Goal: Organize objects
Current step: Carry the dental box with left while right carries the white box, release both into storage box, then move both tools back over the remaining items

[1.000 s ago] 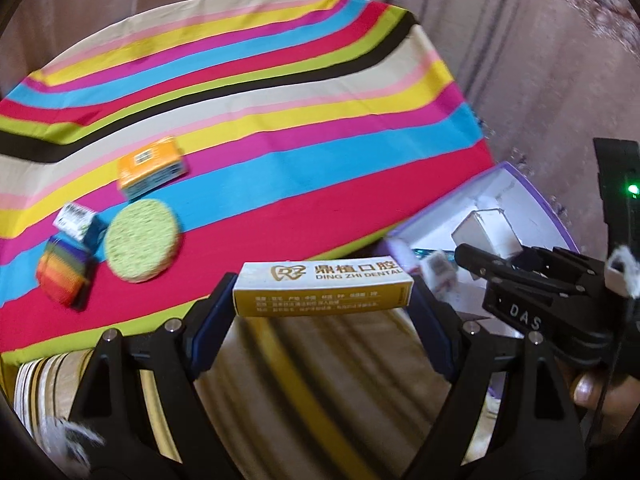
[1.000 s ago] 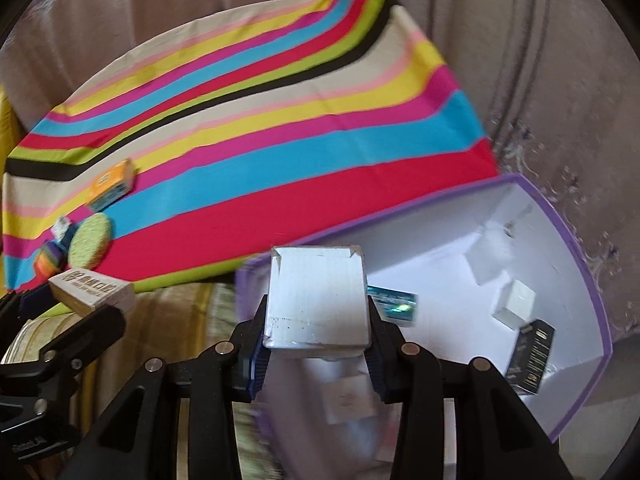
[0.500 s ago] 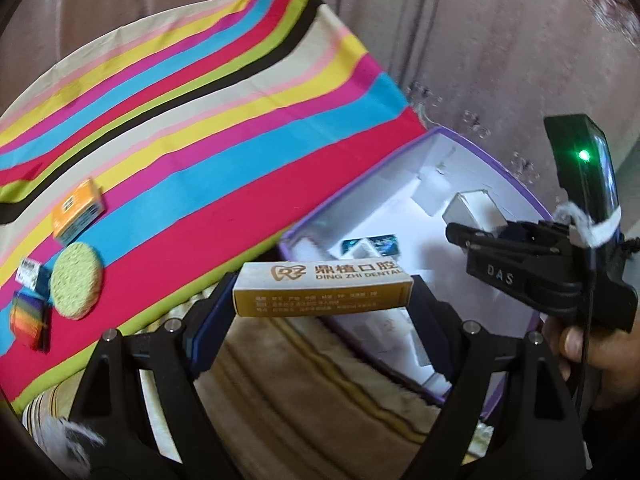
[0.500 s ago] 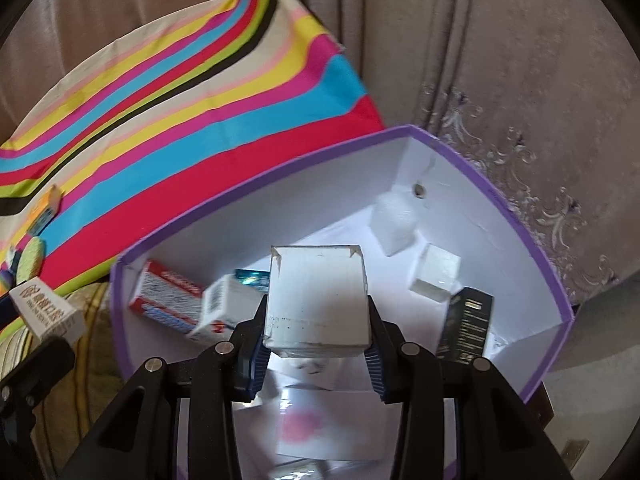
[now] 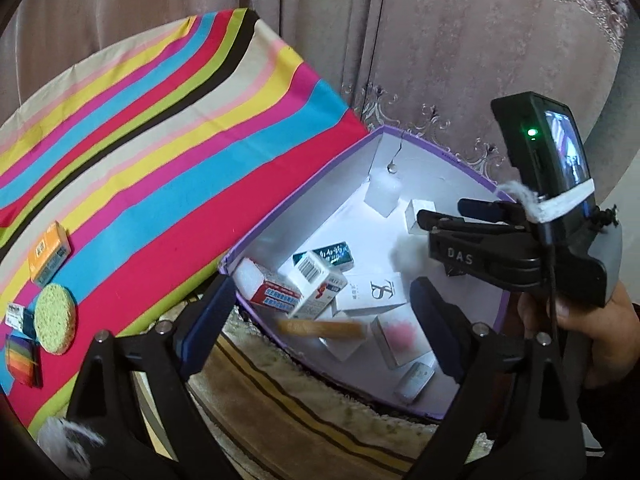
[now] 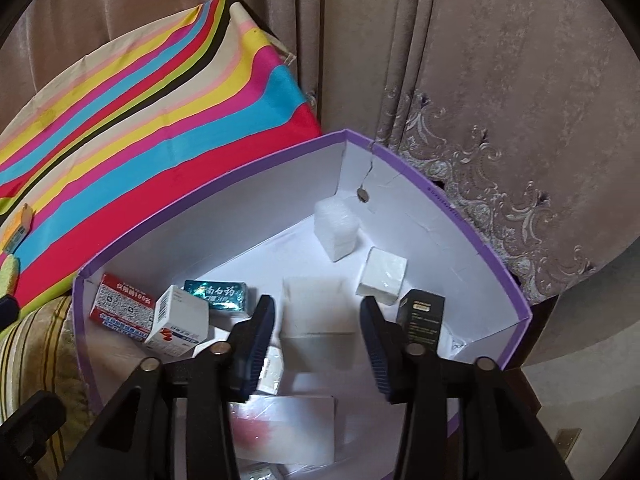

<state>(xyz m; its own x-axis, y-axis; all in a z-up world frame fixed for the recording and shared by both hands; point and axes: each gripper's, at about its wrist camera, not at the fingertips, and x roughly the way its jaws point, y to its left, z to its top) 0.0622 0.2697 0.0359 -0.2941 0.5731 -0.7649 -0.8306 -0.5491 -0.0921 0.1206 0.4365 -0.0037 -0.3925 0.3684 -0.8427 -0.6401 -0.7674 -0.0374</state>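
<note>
My left gripper point(image 5: 320, 286) hangs over the purple-rimmed white box point(image 5: 304, 196), jaws opening wide. The long tan dental box point(image 5: 320, 328) is a blur below them, free of both pads, over the packets in the box. My right gripper point(image 6: 317, 302) is also above that purple-rimmed box point(image 6: 224, 176), jaws opening. A white carton point(image 6: 316, 312) shows blurred between its pads point(image 6: 260, 332) with a gap on each side. The left wrist view shows the right gripper point(image 5: 440, 210) from the side, held by a hand point(image 5: 592, 320).
On the striped cloth point(image 5: 160, 160) lie an orange box point(image 5: 49, 252), a green round sponge point(image 5: 54, 318) and a rainbow block point(image 5: 22, 360). The purple box holds a red-white packet point(image 6: 120, 308), a teal packet point(image 6: 220, 294), a black box point(image 6: 420, 316) and white cubes point(image 6: 382, 280). Curtains hang behind.
Both grippers swung right, from the cloth's edge to over the purple box. Both then opened: the tan dental box left the left jaws and the white carton came loose in the right.
</note>
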